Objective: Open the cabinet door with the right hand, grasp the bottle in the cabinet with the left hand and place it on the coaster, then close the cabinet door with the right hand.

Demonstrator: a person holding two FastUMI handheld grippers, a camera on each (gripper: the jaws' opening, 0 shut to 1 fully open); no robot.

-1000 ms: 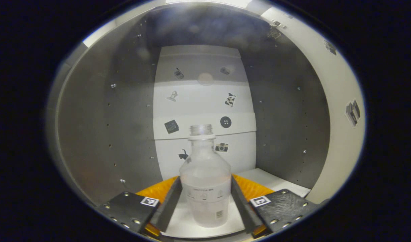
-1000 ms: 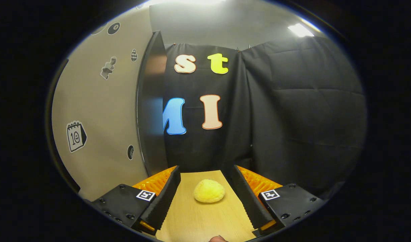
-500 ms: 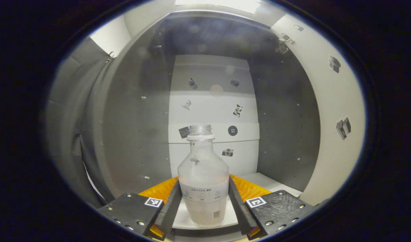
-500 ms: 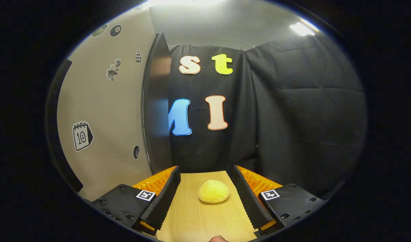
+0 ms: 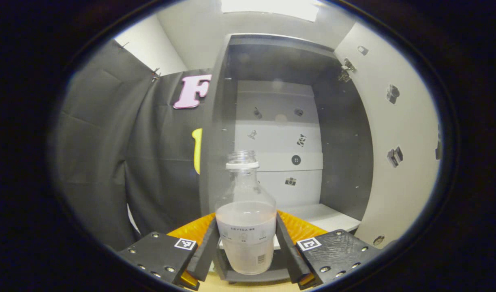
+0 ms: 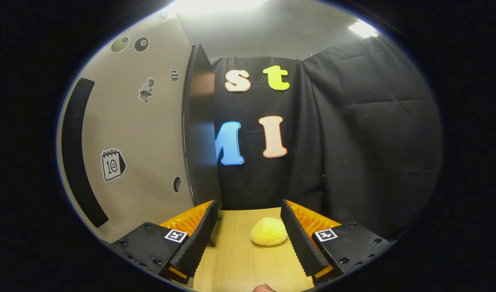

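In the left gripper view a clear uncapped bottle with a pale label is clamped between both fingers of my left gripper, upright and in front of the open cabinet. The cabinet's white floor lies behind the bottle. The open door, pale with small stickers, stands on the right. In the right gripper view my right gripper is open with nothing between its fingers, above the wooden table, next to the door's outer face with its long dark handle.
A yellow bun-shaped object lies on the wooden table just ahead of my right gripper. The door's dark edge stands close on its left. Black cloth walls close off the back and both sides.
My left gripper has drawn back out of the cabinet with the bottle held; the cabinet now looks farther off and the cloth wall shows at left. The right gripper view shifted slightly.
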